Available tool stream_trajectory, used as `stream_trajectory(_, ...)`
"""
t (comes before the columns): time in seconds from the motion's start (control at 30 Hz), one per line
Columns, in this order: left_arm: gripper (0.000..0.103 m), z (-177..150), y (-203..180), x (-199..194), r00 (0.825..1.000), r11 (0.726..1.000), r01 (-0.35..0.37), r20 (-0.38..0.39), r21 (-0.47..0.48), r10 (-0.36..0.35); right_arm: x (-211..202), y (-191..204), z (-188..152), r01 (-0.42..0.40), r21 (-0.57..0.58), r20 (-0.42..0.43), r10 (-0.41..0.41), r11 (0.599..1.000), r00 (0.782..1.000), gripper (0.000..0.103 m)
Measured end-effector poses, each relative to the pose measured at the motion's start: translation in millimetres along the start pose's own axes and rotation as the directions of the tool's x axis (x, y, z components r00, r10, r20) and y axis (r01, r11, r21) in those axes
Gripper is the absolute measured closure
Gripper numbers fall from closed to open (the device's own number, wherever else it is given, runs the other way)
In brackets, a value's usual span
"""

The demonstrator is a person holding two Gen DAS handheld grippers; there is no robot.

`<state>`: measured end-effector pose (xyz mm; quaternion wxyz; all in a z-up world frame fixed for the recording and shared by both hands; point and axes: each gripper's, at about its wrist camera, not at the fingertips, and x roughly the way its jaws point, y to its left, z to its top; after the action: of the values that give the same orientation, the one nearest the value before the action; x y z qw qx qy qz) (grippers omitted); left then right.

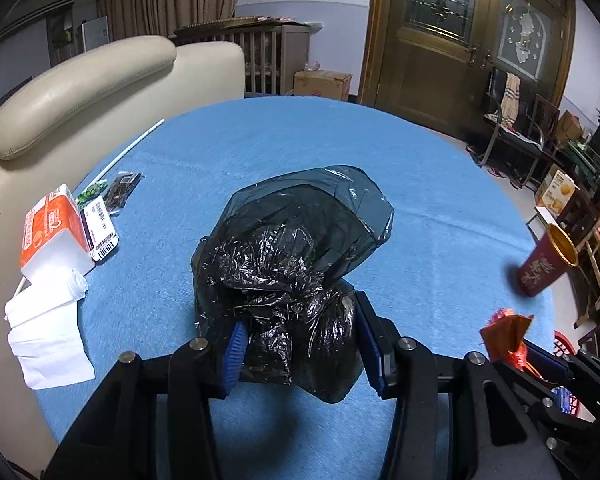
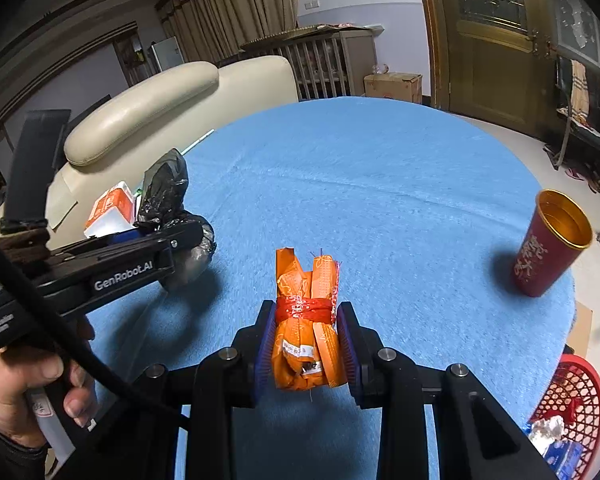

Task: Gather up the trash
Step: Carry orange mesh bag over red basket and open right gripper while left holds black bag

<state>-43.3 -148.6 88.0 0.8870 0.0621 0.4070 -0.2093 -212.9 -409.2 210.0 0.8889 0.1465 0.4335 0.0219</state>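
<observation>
My left gripper (image 1: 300, 344) is shut on a crumpled black plastic bag (image 1: 292, 256), which bulges forward over the blue tablecloth (image 1: 300, 140). The bag also shows in the right wrist view (image 2: 168, 188), with the left gripper (image 2: 180, 240) beside it. My right gripper (image 2: 306, 344) is shut on an orange wrapper bundle (image 2: 306, 320) tied with red string, held above the cloth. The bundle shows at the lower right of the left wrist view (image 1: 504, 336). A red mesh basket (image 2: 576, 400) with some trash in it stands below the table edge at the right.
A red paper cup (image 2: 552, 240) with a gold inside stands at the table's right edge. An orange tissue pack (image 1: 52, 228), white tissues (image 1: 48, 340), small packets (image 1: 120, 188) and a white stick (image 1: 132, 148) lie at the left. A cream sofa (image 1: 80, 80) stands behind.
</observation>
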Motion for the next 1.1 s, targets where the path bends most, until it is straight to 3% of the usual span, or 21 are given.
stream_trajectory(0.43, 0.052, -19.2, -31.3, -23.8, 0.999, 0.998, 0.044, 0.009, 0.037, -0.045, -20.7, -11.2, -11.8, 0.027, 0.017, 0.021, -0.027, 0.999, 0.999, 0.070)
stream_trajectory(1.1, 0.052, -45.2, -117.0, -33.5, 0.988, 0.975, 0.152, -0.046, 0.165, -0.146, -79.7, -81.5, -58.6, 0.132, 0.139, 0.035, -0.138, 0.981, 0.990, 0.070)
